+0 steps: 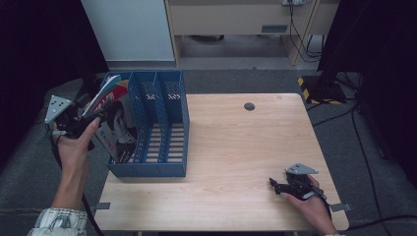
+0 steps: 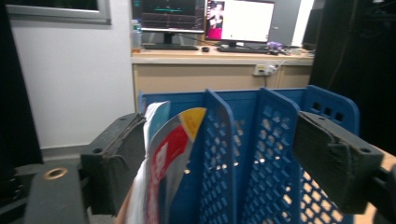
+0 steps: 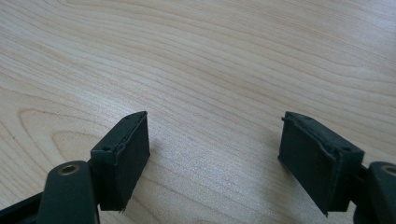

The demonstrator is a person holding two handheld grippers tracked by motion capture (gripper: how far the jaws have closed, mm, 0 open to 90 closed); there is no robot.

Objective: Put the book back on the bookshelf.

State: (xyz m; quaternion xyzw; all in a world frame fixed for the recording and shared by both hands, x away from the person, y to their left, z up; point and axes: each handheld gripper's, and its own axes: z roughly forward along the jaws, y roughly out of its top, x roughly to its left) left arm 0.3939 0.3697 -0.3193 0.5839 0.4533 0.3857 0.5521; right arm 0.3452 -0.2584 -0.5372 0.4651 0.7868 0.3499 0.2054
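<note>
A blue three-slot file rack (image 1: 162, 128) stands on the left part of the wooden table (image 1: 236, 147). Several magazines (image 1: 115, 123) lean in its leftmost slot, covers curling outward. My left gripper (image 1: 96, 115) hovers at the rack's left side by the magazines' upper edge. In the left gripper view the jaws of the left gripper (image 2: 219, 140) stand wide apart; the magazines (image 2: 168, 154) rise beside the left jaw and the right jaw is far off, in front of the rack (image 2: 261, 140). My right gripper (image 1: 273, 183) rests low at the table's front right, and in its own view the right gripper (image 3: 215, 140) is open over bare wood.
A small black grommet (image 1: 249, 106) is set in the table near its far edge. Beyond the table are a white panel (image 1: 130, 29), a wooden desk (image 1: 231, 19) and floor cables (image 1: 364, 142). Monitors (image 2: 205, 21) sit on a desk behind the rack.
</note>
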